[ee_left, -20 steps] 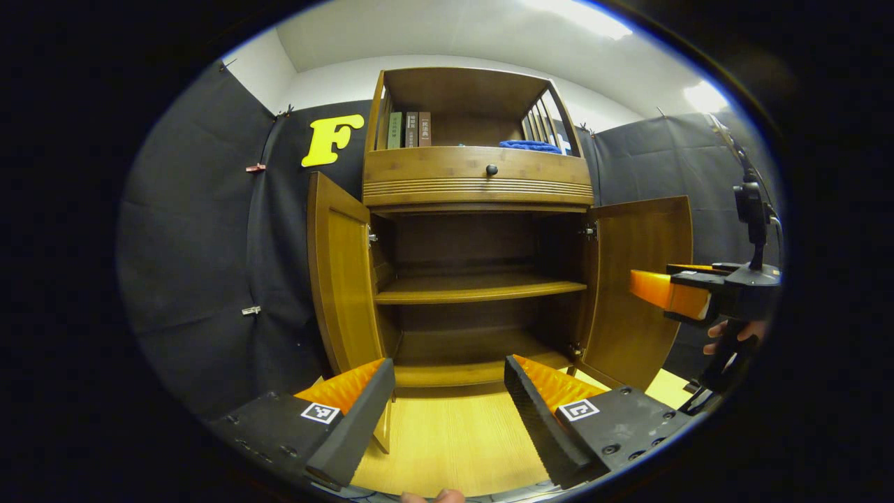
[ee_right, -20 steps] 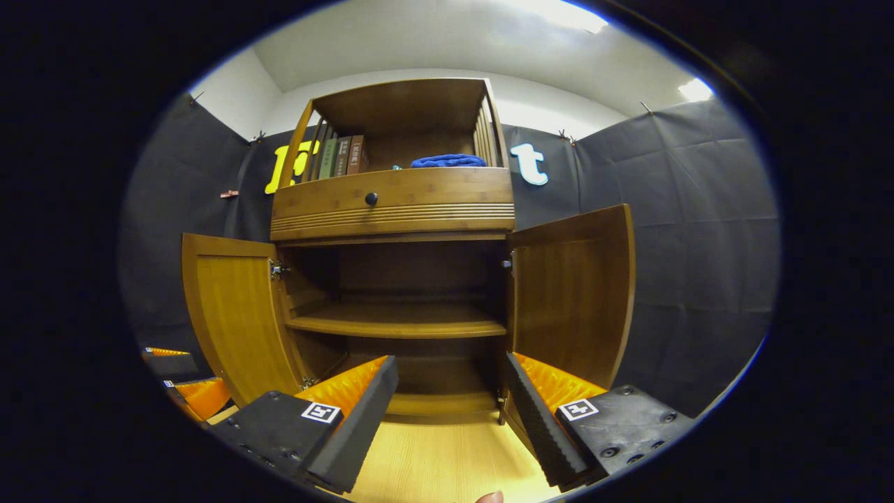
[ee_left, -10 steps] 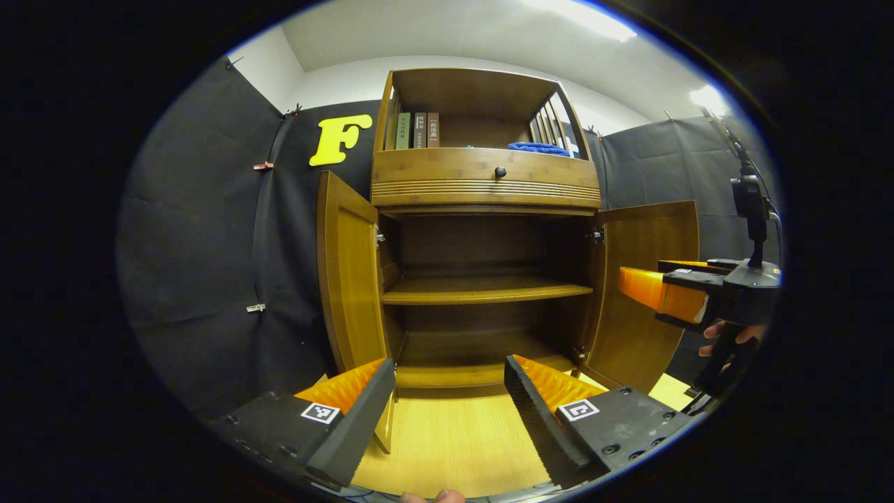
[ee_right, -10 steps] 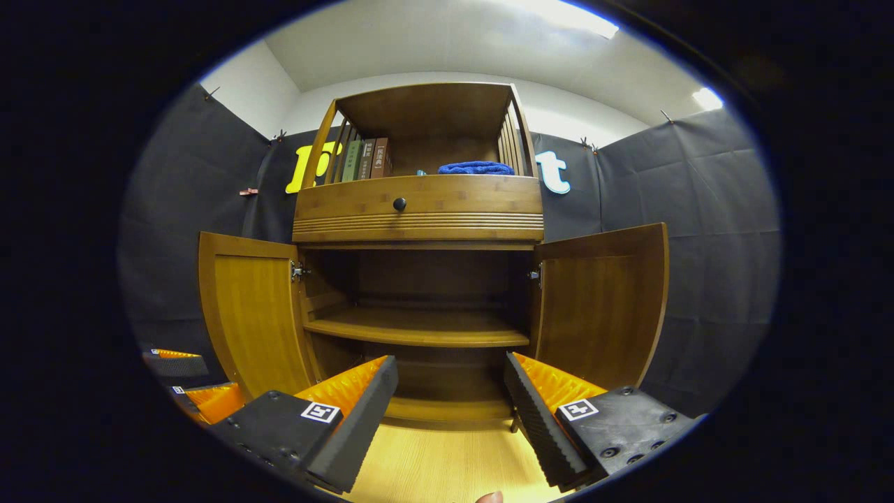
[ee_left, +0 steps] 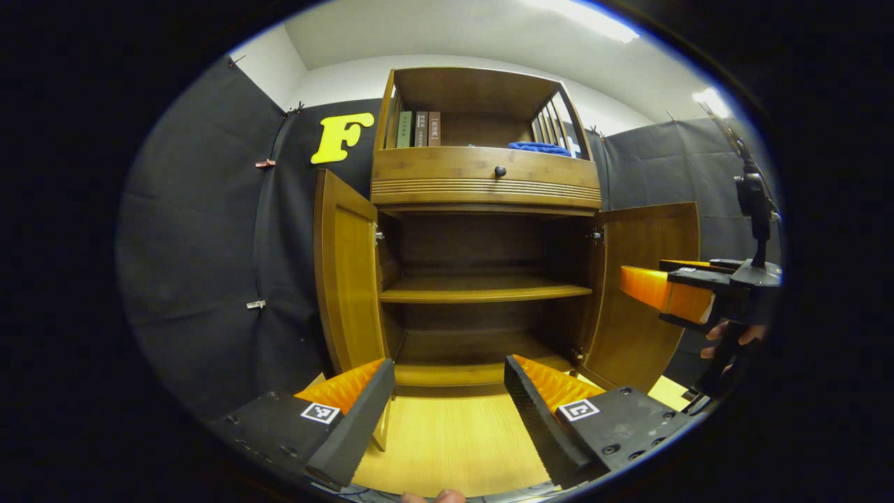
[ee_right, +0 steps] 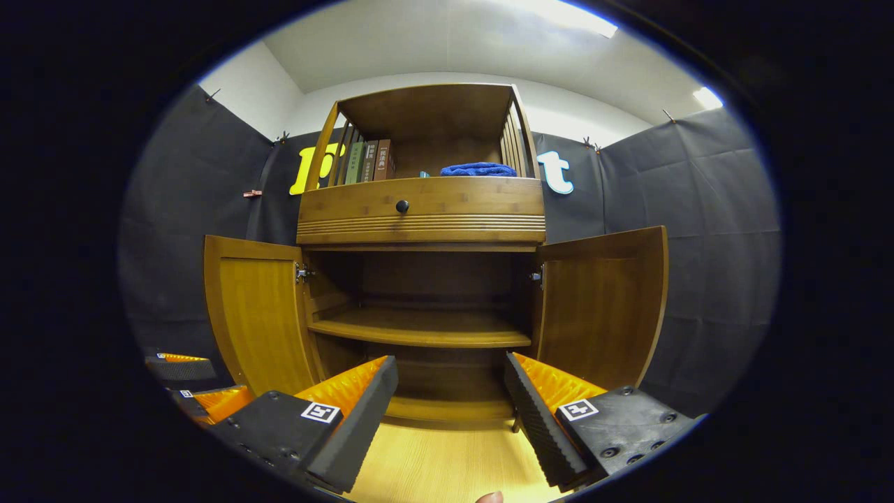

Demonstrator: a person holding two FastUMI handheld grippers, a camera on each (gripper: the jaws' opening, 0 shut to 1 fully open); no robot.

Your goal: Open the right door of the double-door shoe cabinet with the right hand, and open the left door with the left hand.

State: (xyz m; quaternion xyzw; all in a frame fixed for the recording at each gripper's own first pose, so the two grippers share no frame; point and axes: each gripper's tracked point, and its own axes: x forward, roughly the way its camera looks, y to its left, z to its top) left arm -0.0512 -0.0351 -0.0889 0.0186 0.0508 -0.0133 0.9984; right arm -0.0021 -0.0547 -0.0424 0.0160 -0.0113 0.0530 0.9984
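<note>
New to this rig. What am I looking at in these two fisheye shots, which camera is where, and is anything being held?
No robot arm: a person holds a two-finger gripper in each hand, with a fisheye camera on each looking along its fingers. In the left gripper view the left gripper shows at the bottom, open and holding nothing; the right gripper and a hand sit farther off at the right edge. In the right gripper view the right gripper is the pair at the bottom, also open and empty. Both face a wooden cabinet. Its left door and right door stand open, the shelf bare. On top are books and a blue cloth.
</note>
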